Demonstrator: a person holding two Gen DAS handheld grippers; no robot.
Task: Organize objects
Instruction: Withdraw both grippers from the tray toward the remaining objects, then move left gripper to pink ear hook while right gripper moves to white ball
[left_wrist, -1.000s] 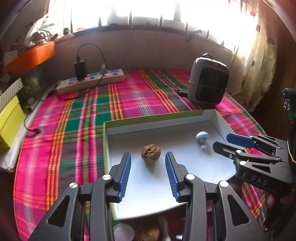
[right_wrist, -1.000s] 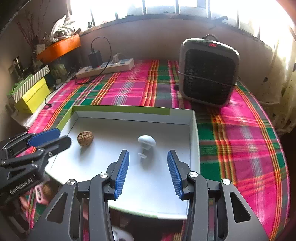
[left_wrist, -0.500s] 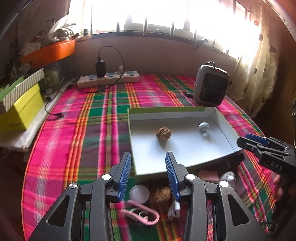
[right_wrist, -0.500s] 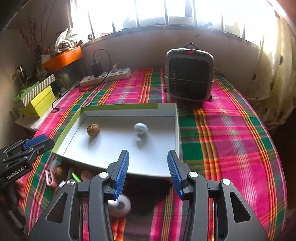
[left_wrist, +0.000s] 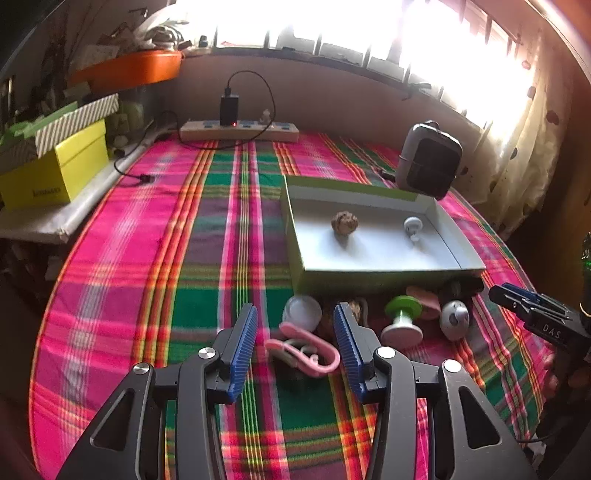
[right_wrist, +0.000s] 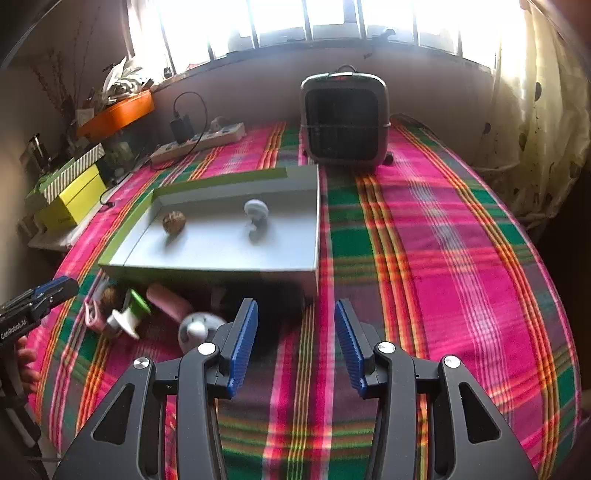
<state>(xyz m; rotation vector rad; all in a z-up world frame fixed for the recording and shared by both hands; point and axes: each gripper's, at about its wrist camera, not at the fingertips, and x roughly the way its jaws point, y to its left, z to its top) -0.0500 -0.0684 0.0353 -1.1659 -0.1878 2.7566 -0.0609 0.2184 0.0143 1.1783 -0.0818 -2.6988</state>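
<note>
**Two pieces boxed, the next pick lined up**

The sorting is partly done: a walnut (left_wrist: 344, 222) and a white mushroom-shaped knob (left_wrist: 412, 226) already lie apart on the floor of the shallow green-sided box (left_wrist: 373, 278). The rest sits loose on the cloth just in front of the box's near wall: a pink clip (left_wrist: 303, 349), a white round cap (left_wrist: 301, 312), a second walnut (left_wrist: 355, 309) half hidden behind a finger, a green-topped knob (left_wrist: 402, 318), a pink oblong piece (right_wrist: 168, 300) and a grey-and-white round toy (left_wrist: 454, 318).

The left gripper (left_wrist: 294, 350) hangs over the pink clip with its jaws opening and wide apart; the clip lies between them, untouched by the pads. The right gripper (right_wrist: 295, 342) is about half open and empty, with only bare cloth between its fingers, the round toy just to its left.

By my reading the step in hand is the next pick. The left gripper needs to drop onto the clip and close across its thin body, without nudging the cap or walnut beside it. The right gripper would have to shift left to reach the toy.

The worktop (right_wrist: 443, 236) wears a pink, green and orange plaid cloth. Behind the box stand a small grey heater (right_wrist: 345, 118) and a power strip (left_wrist: 238, 130) with a charger plugged in. A yellow box (left_wrist: 55, 173) and an orange planter (left_wrist: 129, 70) sit to the left under bright, curtained windows.
</note>
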